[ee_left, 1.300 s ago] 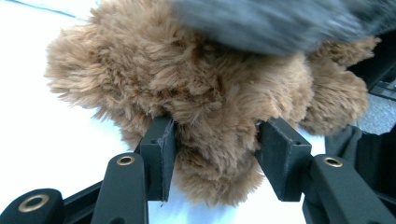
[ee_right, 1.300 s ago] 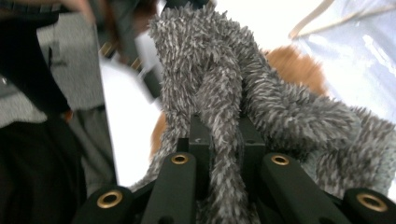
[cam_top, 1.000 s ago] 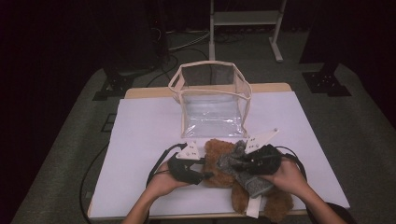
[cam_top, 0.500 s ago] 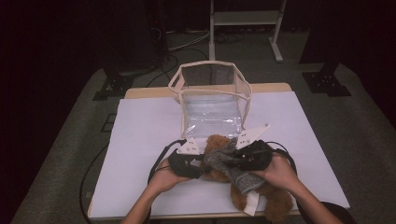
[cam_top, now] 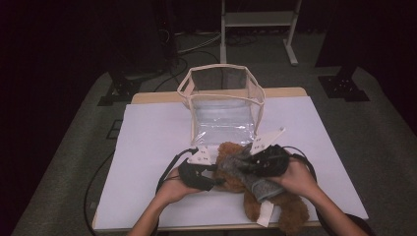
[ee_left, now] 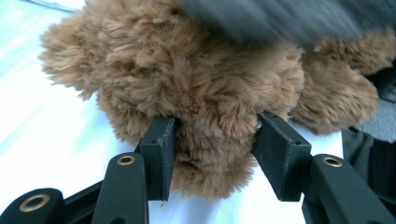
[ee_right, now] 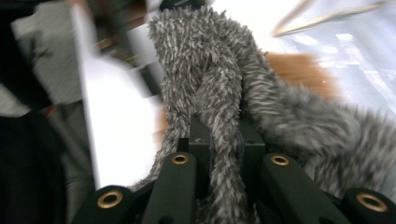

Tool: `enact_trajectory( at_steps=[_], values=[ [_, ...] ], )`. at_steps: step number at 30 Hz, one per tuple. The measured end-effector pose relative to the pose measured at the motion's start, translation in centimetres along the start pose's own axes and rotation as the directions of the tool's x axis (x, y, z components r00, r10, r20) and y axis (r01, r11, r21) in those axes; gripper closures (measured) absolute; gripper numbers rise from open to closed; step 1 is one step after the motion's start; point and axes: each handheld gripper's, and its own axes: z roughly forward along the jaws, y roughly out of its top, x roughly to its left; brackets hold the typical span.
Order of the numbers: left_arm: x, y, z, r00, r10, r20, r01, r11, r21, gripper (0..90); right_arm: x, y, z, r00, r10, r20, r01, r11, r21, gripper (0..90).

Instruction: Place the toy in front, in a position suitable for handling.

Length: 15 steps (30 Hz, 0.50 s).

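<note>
While the left gripper (ee_left: 212,140) jaws pinch the brown teddy bear (cam_top: 236,169), the right gripper (ee_right: 219,140), clamping the grey garment (cam_top: 246,169), should pull steadily toward 11 o'clock.

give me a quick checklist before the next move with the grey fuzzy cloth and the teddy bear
1. Right claw pinches the grey fuzzy cloth: ok.
2. Left claw clamps the brown teddy bear with fur between its jaws, which have just been moving: ok.
3. Cloth lies over the bear: ok.
4. Clear bag stands open behind the bear: ok.
5. How far the cloth is on the bear: cannot tell.
</note>
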Motion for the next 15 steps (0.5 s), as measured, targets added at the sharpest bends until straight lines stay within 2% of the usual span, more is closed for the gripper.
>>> enact_trajectory(
  at_steps=[3, 5, 6, 7, 9, 12, 13, 14, 15],
  values=[
    [-0.3, -0.3, -0.1, 0.9998, 0.014, 0.016, -0.014, 0.9997, 0.02, 49.7, -2.3, -0.2, -0.7, 0.998, 0.048, 0.041, -0.048, 0.999, -0.006, 79.7],
    [-0.5, -0.4, -0.3, 0.9997, 0.019, 0.018, -0.02, 0.9994, 0.029, 47.9, -3.9, -0.8, -0.6, 0.9938, 0.11, 0.018, -0.11, 0.994, 0.005, 79.6],
    [-0.4, -0.4, -0.6, 0.9994, 0.029, 0.016, -0.03, 0.999, 0.033, 47.0, -4.2, -1.0, -0.4, 0.9927, 0.12, 0.003, -0.12, 0.993, 0.002, 79.6],
    [-0.3, -0.3, -0.8, 0.9996, 0.016, 0.025, -0.016, 0.9996, 0.025, 46.2, -4.3, -1.3, -0.2, 0.9909, 0.133, -0.022, -0.133, 0.991, -0.004, 79.7],
    [0.0, 0.1, -1.4, 0.9995, 0.005, 0.031, -0.006, 0.9999, 0.01, 43.6, -3.8, -1.5, 0.1, 0.9899, 0.129, -0.058, -0.13, 0.992, -0.004, 79.7],
    [0.0, 1.5, -2.3, 0.9995, 0.011, 0.029, -0.009, 0.9987, -0.05, 40.7, -2.0, -1.3, 0.8, 0.9867, 0.099, -0.129, -0.098, 0.995, 0.01, 79.7],
    [0.0, 1.8, -2.3, 0.9992, 0.021, 0.035, -0.019, 0.9984, -0.053, 40.8, -1.2, -1.2, 1.0, 0.9868, 0.075, -0.143, -0.074, 0.997, 0.016, 79.7],
    [-0.1, 2.0, -2.2, 0.9988, 0.03, 0.039, -0.028, 0.9985, -0.048, 41.0, -1.0, -1.2, 1.0, 0.9887, 0.054, -0.14, -0.053, 0.998, 0.015, 79.6],
    [-0.3, 2.2, -1.8, 0.998, 0.039, 0.049, -0.038, 0.999, -0.026, 41.5, -0.7, -1.1, 0.9, 0.9889, 0.053, -0.139, -0.052, 0.999, 0.015, 79.7]
  ],
)
